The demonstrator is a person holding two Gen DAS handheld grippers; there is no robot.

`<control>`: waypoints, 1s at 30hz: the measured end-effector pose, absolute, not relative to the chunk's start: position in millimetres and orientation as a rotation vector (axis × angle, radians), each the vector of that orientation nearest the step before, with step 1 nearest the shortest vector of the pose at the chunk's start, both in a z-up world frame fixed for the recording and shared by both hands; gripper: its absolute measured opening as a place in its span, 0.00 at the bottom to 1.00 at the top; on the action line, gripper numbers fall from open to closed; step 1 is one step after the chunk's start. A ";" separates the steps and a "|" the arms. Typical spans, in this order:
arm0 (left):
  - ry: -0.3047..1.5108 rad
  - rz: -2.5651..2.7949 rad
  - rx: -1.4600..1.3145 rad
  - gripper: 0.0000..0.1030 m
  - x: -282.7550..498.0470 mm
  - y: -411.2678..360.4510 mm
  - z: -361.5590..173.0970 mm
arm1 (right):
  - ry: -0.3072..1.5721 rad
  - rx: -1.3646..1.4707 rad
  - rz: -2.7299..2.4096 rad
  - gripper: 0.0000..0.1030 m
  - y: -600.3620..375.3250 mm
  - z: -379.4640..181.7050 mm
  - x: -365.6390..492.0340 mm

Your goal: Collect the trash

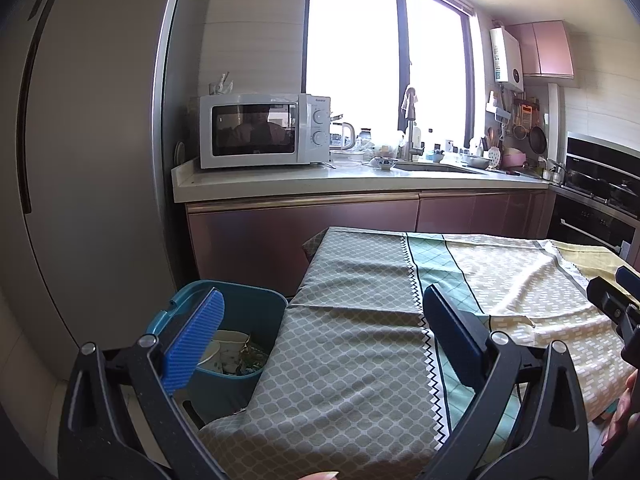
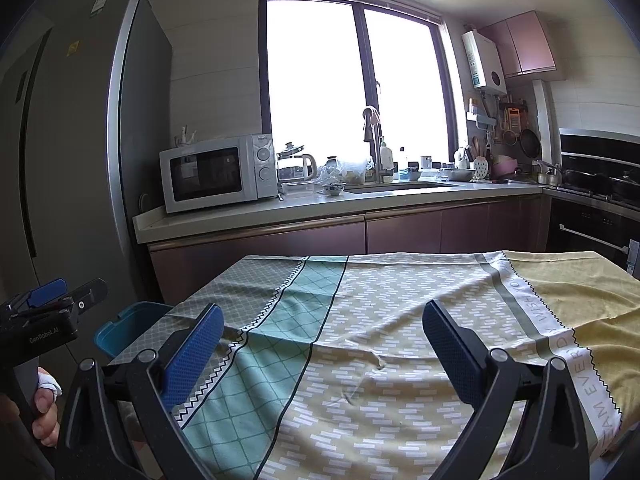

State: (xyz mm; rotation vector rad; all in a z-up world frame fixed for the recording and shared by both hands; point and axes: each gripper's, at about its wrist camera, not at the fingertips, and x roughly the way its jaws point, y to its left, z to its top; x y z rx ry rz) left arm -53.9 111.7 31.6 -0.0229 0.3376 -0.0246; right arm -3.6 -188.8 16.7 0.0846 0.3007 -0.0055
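Patterned tablecloth, microwave — fridge, window

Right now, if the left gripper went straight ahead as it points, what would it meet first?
Probably the tablecloth: the open left gripper aims along it, with the blue bin off to its left. Depth is unclear.

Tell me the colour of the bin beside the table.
The bin is teal blue; left wrist view shows it best.

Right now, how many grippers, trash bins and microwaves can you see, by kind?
Grippers: 2, left gripper and right gripper, both open
Trash bin: 1, blue, beside the table
Microwave: 1, white
Total: 4
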 end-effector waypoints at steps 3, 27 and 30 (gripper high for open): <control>0.337 -0.024 -0.022 0.95 -53.4 111.5 31.5 | 0.303 0.085 -0.006 0.94 -189.5 16.1 -3.7; 0.341 -0.022 -0.019 0.95 -52.3 111.2 31.5 | 0.311 0.091 -0.009 0.94 -191.5 16.8 -3.6; 0.340 -0.021 -0.018 0.95 -52.2 111.5 31.2 | 0.313 0.092 -0.010 0.94 -191.6 16.5 -3.3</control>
